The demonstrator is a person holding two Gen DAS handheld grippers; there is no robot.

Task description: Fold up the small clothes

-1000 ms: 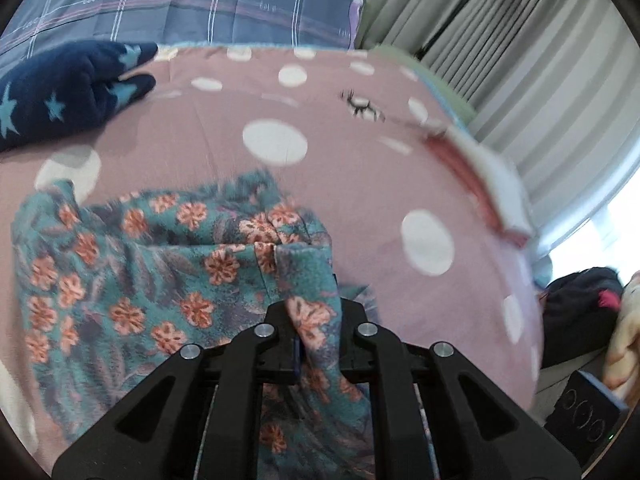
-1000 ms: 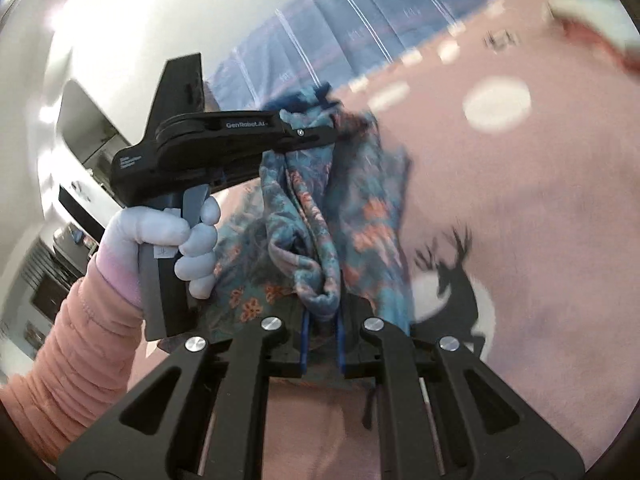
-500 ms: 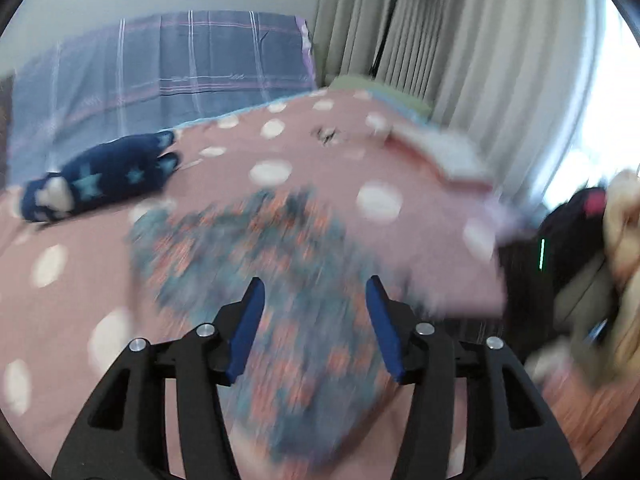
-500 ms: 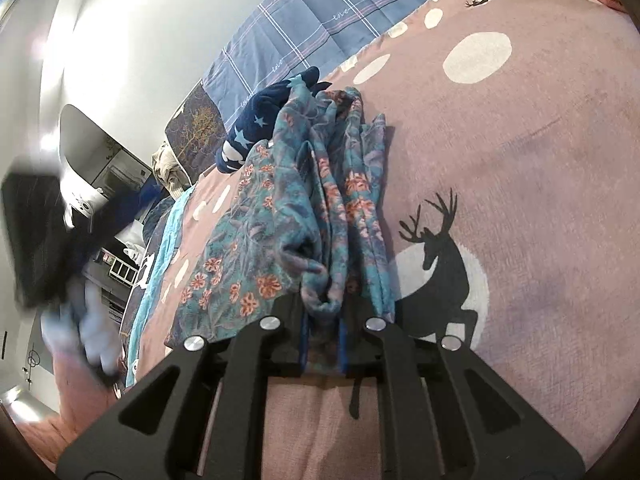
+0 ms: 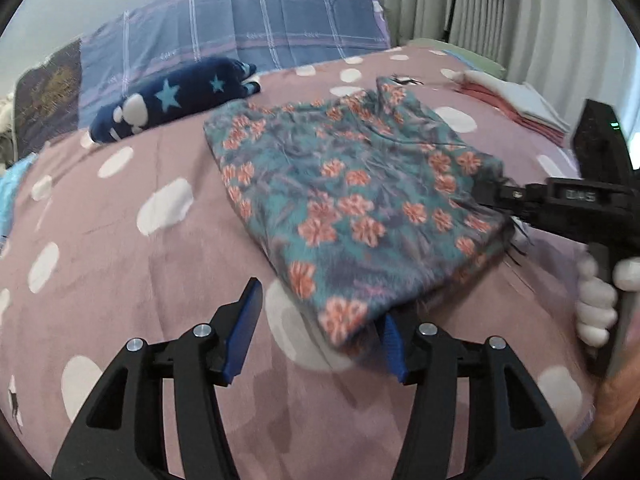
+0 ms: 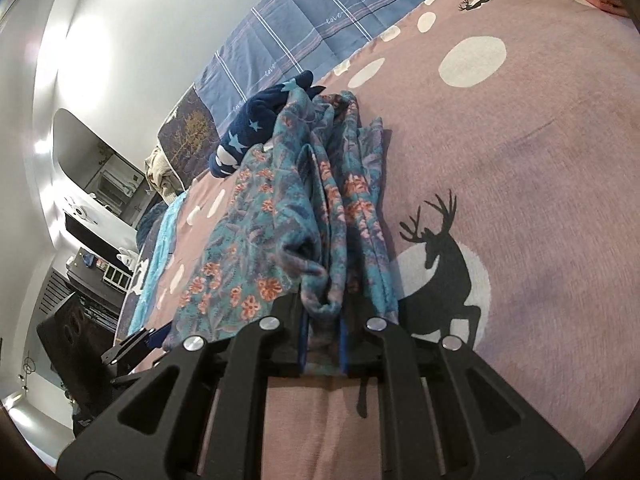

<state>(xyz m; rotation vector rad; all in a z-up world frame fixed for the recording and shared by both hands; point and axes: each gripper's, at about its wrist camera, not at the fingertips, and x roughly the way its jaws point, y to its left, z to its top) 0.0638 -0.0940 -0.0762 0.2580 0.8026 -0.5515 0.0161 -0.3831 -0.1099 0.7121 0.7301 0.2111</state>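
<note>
Left gripper (image 5: 316, 320) released floral garment (image 5: 352, 208), fingers now spread beside near corner. Right gripper (image 6: 323, 330) fingers pinch bunched edge on bed (image 5: 120, 240). Risk: tugging drags folded layers apart.

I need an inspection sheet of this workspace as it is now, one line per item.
Surface: pink dotted bedspread with deer print.
Job's things: floral garment, folded, lying on the bedspread; folded clothes pile at far edge.
Clutter: navy star plush; plaid pillow.
Grippers: left tool open, at the garment's near corner; right tool shut on the garment's edge.
Cables: nothing seen.
Surroundings: curtains, shelves.
</note>
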